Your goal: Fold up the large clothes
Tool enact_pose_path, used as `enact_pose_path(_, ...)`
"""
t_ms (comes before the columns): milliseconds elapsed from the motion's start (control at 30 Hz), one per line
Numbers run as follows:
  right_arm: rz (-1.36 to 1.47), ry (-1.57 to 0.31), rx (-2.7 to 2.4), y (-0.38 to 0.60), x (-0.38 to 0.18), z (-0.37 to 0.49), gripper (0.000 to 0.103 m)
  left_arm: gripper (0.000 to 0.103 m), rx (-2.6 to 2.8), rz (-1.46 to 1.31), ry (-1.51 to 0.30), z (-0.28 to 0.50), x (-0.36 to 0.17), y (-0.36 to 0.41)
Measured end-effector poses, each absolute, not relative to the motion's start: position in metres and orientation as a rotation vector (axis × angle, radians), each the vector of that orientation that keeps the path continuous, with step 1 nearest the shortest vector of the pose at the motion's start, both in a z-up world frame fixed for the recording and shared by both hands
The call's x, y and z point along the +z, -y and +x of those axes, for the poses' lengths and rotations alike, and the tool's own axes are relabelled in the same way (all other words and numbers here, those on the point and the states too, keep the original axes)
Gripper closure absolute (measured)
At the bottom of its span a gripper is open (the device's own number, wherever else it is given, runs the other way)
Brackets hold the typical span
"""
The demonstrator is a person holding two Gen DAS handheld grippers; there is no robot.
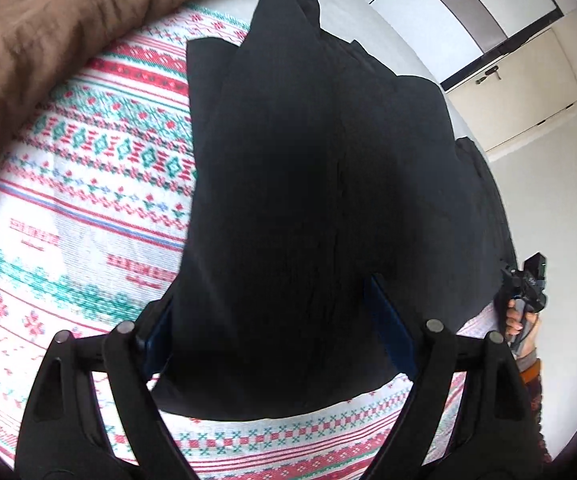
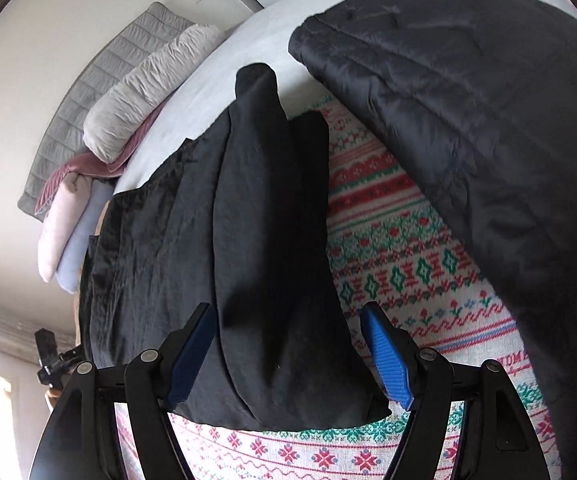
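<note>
Black garment (image 2: 248,220), seemingly folded lengthwise, on patterned blanket (image 2: 400,248)

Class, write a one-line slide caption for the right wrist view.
Open right claw poised over a black garment lying on a patterned bedspread, beside a dark quilted jacket.

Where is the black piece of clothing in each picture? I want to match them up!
Left wrist view: the black garment fills the middle, running from the top down between the open left gripper.
Right wrist view: the black garment lies centre-left, its near edge between the open right gripper.
Shared landmark: the red, green and white patterned cover under the garment.
</note>
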State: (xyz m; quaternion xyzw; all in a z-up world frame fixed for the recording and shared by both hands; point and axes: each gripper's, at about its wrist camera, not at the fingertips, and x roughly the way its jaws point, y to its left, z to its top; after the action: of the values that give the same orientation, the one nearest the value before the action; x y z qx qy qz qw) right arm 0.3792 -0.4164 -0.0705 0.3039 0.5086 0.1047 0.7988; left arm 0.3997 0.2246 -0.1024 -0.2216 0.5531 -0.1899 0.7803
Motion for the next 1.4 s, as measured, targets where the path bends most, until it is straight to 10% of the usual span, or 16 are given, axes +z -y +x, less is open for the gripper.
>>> enact_pose_path(133,0.777,-1.073,0.280,0.407,-0.098,0.389,0.021,0.014,-0.366,-0.421,-1.143,0.398,-0.113,-0.205)
enact_pose_path(200,0.730,-1.047,0.264,0.397,-0.096,0.394,0.025,0.031,-0.321,-0.438,-1.113,0.394,-0.111,-0.201)
enact_pose_path(267,0.699,-1.052,0.244,0.389,-0.093,0.395,0.055,0.057,-0.278,-0.448,-1.088,0.386,-0.103,-0.196)
enact_pose_path(400,0.620,-1.016,0.196,0.374,-0.052,0.382,0.068,0.073,-0.158,-0.323,-1.008,0.364,-0.051,-0.166)
enact_pose_path(800,0.405,-0.940,0.277,0.358,0.100,0.238,0.071,0.074,-0.297,-0.283,-0.976,0.209,0.063,-0.161)
enact_pose_path(1100,0.388,-1.019,0.276,0.371,0.072,0.112,0.070,0.068,-0.344,-0.238,-1.068,0.100,0.016,-0.179)
enact_pose_path(1400,0.322,-1.238,0.107,0.400,-0.016,0.092,0.044,0.044,-0.225,-0.117,-1.192,0.085,-0.030,-0.188)
